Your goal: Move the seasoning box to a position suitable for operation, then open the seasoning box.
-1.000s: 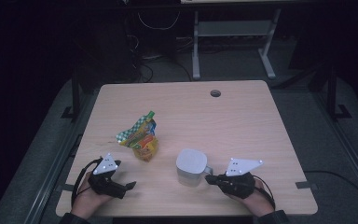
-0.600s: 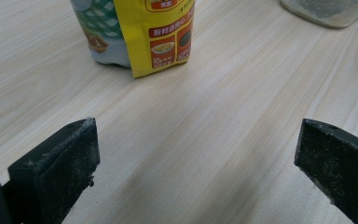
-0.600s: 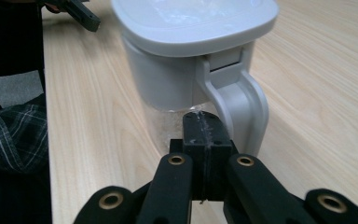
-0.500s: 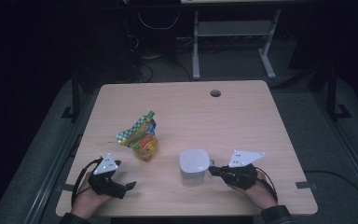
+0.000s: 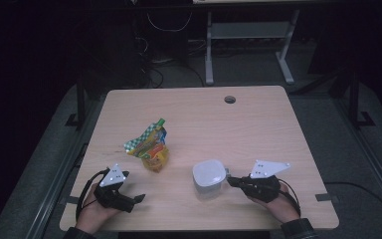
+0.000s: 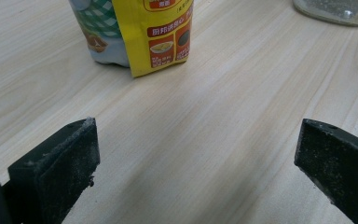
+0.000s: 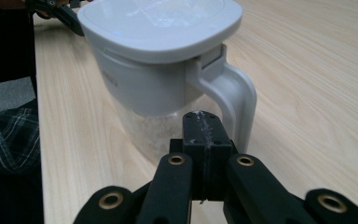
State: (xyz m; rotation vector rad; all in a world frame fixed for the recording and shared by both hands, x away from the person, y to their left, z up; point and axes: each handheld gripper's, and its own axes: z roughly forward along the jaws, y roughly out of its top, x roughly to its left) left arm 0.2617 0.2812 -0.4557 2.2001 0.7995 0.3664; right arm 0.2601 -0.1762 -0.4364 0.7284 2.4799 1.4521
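Observation:
A clear jug with a white lid [image 5: 209,175] and a white handle [image 7: 235,93] stands near the table's front edge, right of centre. My right gripper [image 5: 230,180] is shut with nothing between its jaws. Its tip [image 7: 204,123] sits low, at the gap between the handle and the jug's wall; I cannot tell whether it touches. A green and yellow snack pouch [image 5: 151,147] lies left of centre. My left gripper [image 5: 138,199] rests at the front left with its jaws wide open [image 6: 196,140] and empty. Ahead of it lies the pouch [image 6: 140,32].
The wooden table [image 5: 258,129] has a round cable hole [image 5: 230,99] at the back. The jug's base [image 6: 335,9] shows far right in the left gripper view. A plaid sleeve [image 7: 4,140] hangs at the table's near edge. Dark floor and metal desk legs lie beyond.
My right gripper has shifted slightly in toward the jug's handle and stays shut. The left gripper, the jug and the pouch have kept still.

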